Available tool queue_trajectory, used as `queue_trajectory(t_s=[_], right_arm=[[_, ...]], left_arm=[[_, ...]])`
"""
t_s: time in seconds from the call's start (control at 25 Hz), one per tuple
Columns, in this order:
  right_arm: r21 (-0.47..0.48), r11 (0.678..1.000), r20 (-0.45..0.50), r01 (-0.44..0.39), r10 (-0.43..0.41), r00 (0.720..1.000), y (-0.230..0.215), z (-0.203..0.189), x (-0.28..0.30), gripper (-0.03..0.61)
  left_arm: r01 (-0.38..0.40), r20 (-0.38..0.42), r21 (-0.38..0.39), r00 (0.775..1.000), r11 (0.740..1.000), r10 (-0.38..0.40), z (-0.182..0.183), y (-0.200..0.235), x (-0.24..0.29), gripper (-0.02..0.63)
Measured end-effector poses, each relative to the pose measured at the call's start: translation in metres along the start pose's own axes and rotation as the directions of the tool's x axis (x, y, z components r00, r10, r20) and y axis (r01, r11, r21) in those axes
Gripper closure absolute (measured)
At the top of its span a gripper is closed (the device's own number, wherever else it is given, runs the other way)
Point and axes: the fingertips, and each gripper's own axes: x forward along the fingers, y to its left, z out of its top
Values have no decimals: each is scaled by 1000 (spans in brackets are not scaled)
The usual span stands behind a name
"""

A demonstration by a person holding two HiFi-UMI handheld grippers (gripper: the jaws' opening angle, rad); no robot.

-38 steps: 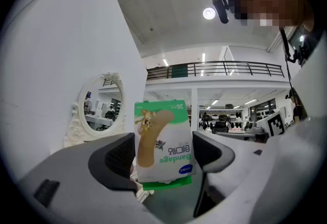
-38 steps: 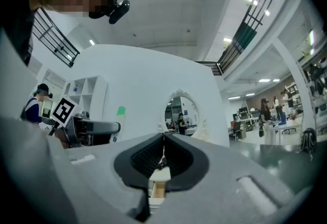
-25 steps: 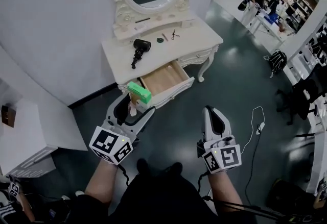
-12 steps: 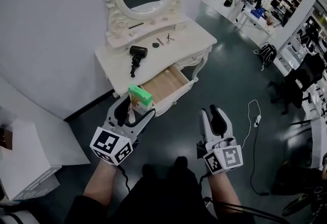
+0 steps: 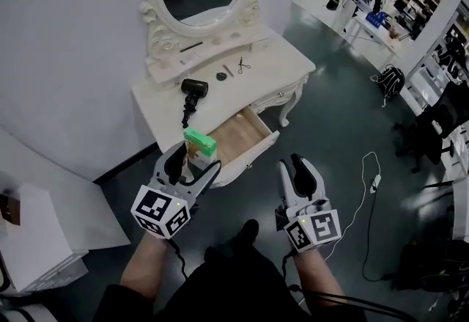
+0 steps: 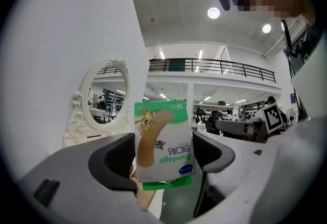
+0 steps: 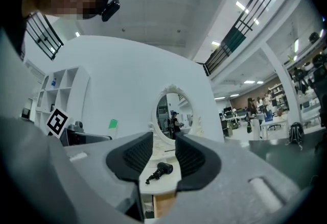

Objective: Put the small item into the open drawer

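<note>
Holding the bandage box (image 6: 164, 139) pinched by its lower end in my left gripper (image 5: 195, 161), apparently short of the drawer (image 5: 236, 137), I judge it could pivot loose or, released early, hit the floor (image 5: 322, 122); my right gripper (image 5: 299, 170) gapes empty.
</note>
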Motion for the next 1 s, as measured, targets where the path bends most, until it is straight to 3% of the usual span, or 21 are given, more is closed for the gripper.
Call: queue_trajectory(t_s=[0.44, 1.0], right_arm=[[72, 994, 17, -85, 84, 996, -101, 8, 66, 446], [95, 993, -7, -67, 68, 998, -160, -2, 112, 456]], left_arm=[[-68, -64, 52, 995, 996, 71, 5, -1, 110, 267], [-103, -225, 17, 969, 995, 104, -57, 43, 176, 267]])
